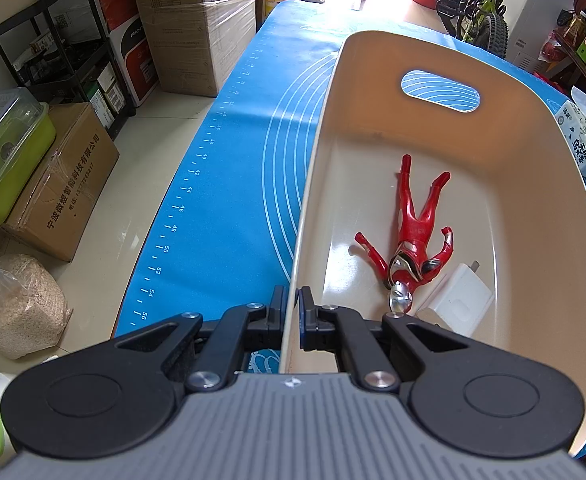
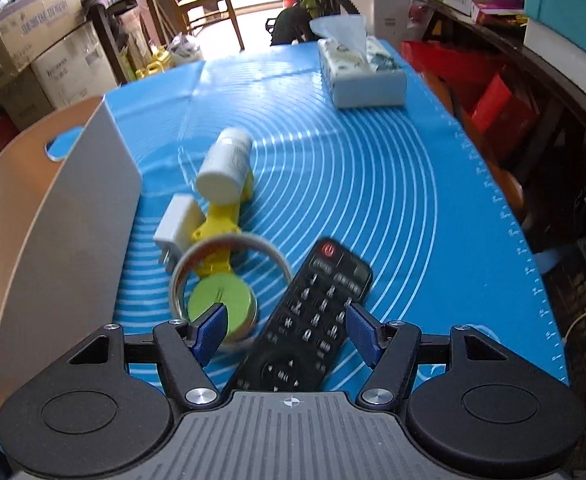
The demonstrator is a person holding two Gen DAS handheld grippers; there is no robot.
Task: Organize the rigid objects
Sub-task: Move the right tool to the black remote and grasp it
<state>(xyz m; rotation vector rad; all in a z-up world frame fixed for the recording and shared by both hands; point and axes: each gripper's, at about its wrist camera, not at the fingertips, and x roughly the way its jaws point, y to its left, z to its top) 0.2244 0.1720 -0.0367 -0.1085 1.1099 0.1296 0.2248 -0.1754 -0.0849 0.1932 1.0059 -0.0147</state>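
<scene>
My left gripper (image 1: 291, 306) is shut on the left wall of a cream storage bin (image 1: 313, 168). Inside the bin lie a red toy figure (image 1: 413, 232) and a white charger (image 1: 459, 300). My right gripper (image 2: 287, 330) is open with a black remote control (image 2: 313, 316) lying between its fingers on the blue mat (image 2: 393, 200). Left of the remote is a round tin with a green bottom (image 2: 221, 296), a yellow plastic part (image 2: 219, 224), a white plug adapter (image 2: 177, 226) and a white pill bottle (image 2: 227, 166). The bin's outer wall (image 2: 65, 216) stands at the left.
A tissue box (image 2: 363, 74) sits at the mat's far end; it also shows in the left wrist view (image 1: 585, 148). Cardboard boxes (image 1: 65, 184), a black shelf (image 1: 65, 40) and a sack (image 1: 17, 304) stand on the floor left of the table. Shelves and crates line the right side.
</scene>
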